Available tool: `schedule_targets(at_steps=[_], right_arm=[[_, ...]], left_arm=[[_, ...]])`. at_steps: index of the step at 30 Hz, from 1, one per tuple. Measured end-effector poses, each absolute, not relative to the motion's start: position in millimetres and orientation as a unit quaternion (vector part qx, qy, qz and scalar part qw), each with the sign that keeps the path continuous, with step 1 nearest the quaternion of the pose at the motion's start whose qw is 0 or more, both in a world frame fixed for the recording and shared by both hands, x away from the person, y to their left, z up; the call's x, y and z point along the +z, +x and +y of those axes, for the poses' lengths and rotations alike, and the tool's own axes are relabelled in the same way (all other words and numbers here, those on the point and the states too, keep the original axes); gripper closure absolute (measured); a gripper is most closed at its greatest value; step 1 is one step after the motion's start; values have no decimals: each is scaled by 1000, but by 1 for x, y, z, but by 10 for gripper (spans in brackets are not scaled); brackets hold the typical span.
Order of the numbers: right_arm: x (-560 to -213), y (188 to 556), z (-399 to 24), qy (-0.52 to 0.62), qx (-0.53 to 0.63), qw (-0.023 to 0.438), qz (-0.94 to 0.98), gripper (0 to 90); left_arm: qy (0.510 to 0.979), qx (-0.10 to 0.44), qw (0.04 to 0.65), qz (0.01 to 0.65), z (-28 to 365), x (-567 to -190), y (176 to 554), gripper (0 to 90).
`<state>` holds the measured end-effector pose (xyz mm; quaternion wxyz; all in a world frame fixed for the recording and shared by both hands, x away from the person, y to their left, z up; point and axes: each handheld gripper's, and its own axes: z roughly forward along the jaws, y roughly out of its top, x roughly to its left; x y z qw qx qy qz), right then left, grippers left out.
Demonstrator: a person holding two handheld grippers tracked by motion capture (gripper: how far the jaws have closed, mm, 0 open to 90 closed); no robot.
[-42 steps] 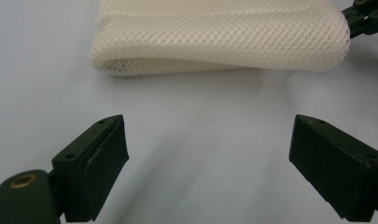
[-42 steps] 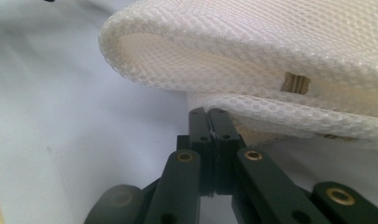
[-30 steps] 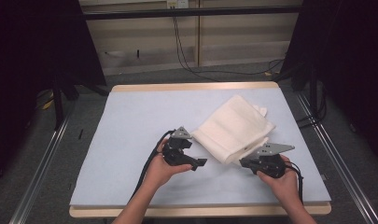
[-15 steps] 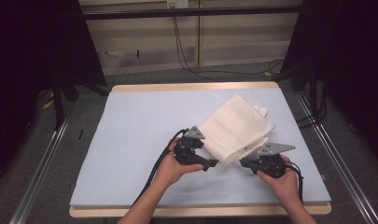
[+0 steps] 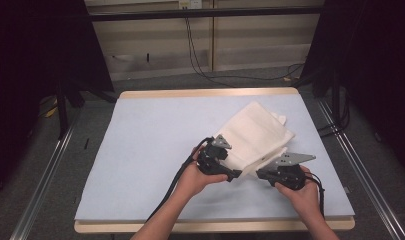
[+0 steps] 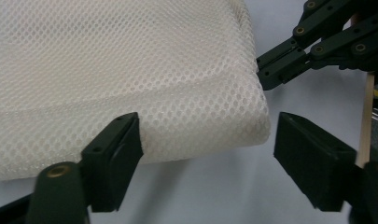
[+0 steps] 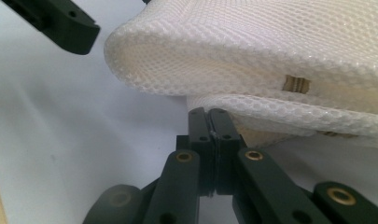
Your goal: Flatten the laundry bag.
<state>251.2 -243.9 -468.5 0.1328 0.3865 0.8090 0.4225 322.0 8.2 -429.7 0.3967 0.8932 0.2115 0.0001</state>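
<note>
A folded white mesh cloth (image 5: 255,135) lies on the right half of the pale blue table (image 5: 150,150). My left gripper (image 5: 233,176) is at its near corner. In the left gripper view the jaws stand open around that corner (image 6: 130,70); they have just been closing, and the left pad (image 6: 119,154) is at the cloth's edge. My right gripper (image 5: 259,174) faces it from the right, its jaws shut (image 7: 209,122) on the edge of the cloth's lower layer (image 7: 270,46). Its tips (image 6: 265,71) meet the cloth's side.
The table has a wooden front edge (image 5: 190,226) close to both hands. Metal rails (image 5: 45,175) run along the floor on either side, and cables (image 5: 205,65) hang behind the table. Black curtains stand at the left and right.
My left hand has moved right to the cloth's near corner and its jaws have narrowed around it. The right hand and the cloth have kept still.
</note>
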Motion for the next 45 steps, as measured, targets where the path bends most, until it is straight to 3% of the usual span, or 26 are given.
schedule_targets(at_steps=[5,9,10,11,12,17,18,19,20,22,25,27,30,31,33,34,36,37,38,39,41,45], right_arm=[[-469,252,-244,385,423,131,810,890],[-469,252,-245,385,422,131,810,890],[-469,252,-245,385,422,131,810,890],[-469,252,-245,386,422,132,810,889],[-469,252,-245,386,422,132,809,888],[-469,252,-245,384,422,135,810,879],[-469,252,-245,385,421,135,810,880],[-469,252,-245,387,422,132,809,881],[-470,252,-245,387,421,135,809,880],[-470,252,-245,387,421,134,810,880],[-469,252,-245,386,421,134,810,881],[-469,252,-245,386,421,134,810,881],[-469,252,-244,387,420,134,810,882],[-469,252,-244,387,420,134,810,882],[-469,252,-245,386,421,134,810,883],[-469,252,-245,386,420,133,810,883],[-469,252,-245,385,421,133,810,884],[-469,252,-245,386,421,134,810,885],[-469,252,-245,385,421,134,810,887],[-469,252,-245,385,421,134,810,887],[-469,252,-245,384,420,131,812,891],[-469,253,-246,384,418,130,813,897]], left_arm=[[902,12,386,194,10,-429,323,409],[897,1,391,206,11,-429,324,621],[902,-3,382,200,13,-428,325,621],[903,-4,380,200,13,-428,326,738],[902,-8,379,206,14,-428,327,777],[898,-18,385,211,15,-426,328,864],[900,-14,385,204,16,-425,328,834],[897,-6,385,216,15,-424,326,737],[897,-5,384,220,15,-422,325,574],[892,-16,400,211,14,-421,325,522],[889,-13,405,211,8,-421,324,222],[890,-10,405,209,3,-423,324,159],[901,6,384,203,-8,-428,324,136],[901,6,384,203,-8,-428,324,149],[902,14,386,195,-10,-429,324,297],[906,20,380,184,-10,-428,325,297],[905,9,380,193,-10,-427,325,389],[903,6,381,198,-11,-427,325,525],[908,8,372,192,-9,-426,326,599],[905,-1,376,201,-9,-426,327,599],[900,-11,379,213,-7,-424,328,794],[894,-28,382,231,-1,-420,331,848]])
